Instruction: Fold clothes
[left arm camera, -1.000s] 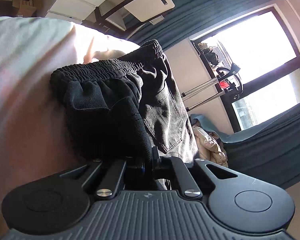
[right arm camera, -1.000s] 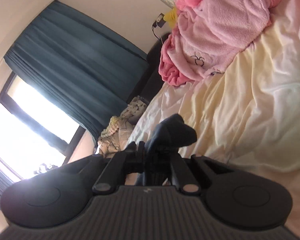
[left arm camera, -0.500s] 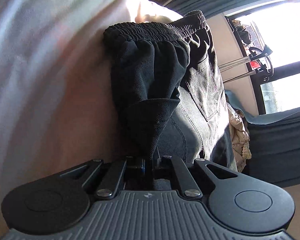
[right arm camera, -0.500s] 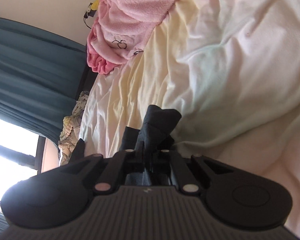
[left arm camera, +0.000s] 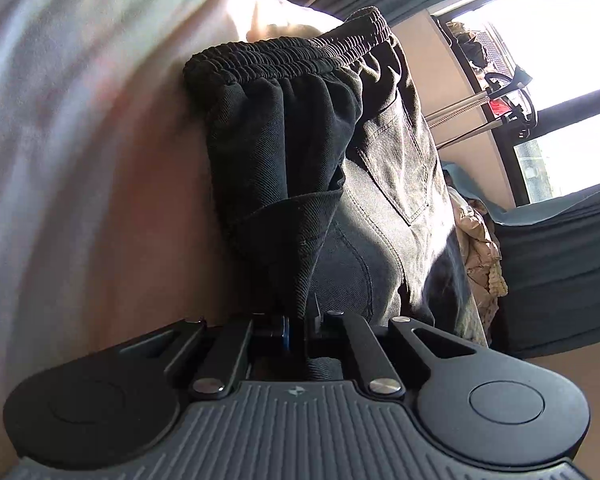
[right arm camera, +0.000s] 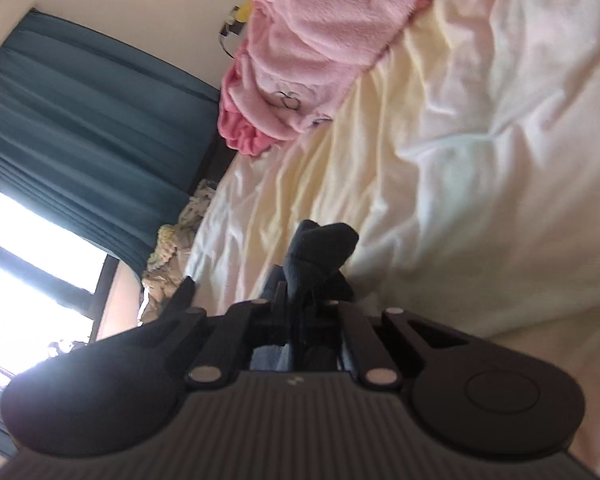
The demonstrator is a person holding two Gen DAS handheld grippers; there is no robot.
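Black trousers [left arm camera: 300, 152] with an elastic waistband and a back pocket lie against the pale bed cover [left arm camera: 80, 160] in the left wrist view. My left gripper [left arm camera: 298, 320] is shut on a fold of the trousers, which stretches away toward the waistband. In the right wrist view my right gripper [right arm camera: 304, 312] is shut on a bunched dark end of the same trousers [right arm camera: 320, 248], held over the cream bedding [right arm camera: 440, 180]. The fingertips of both grippers are hidden by the cloth.
A pink fleece garment [right arm camera: 320, 40] lies heaped at the far end of the bed. Teal curtains [right arm camera: 80, 140] and a bright window [left arm camera: 548, 60] line the wall. A beige padded jacket [left arm camera: 480, 248] lies beside the bed.
Both views have swung. The left gripper has kept its hold while the waistband shifted right in view. The right gripper tilted, bringing curtain and window back into view, still holding the dark cloth.
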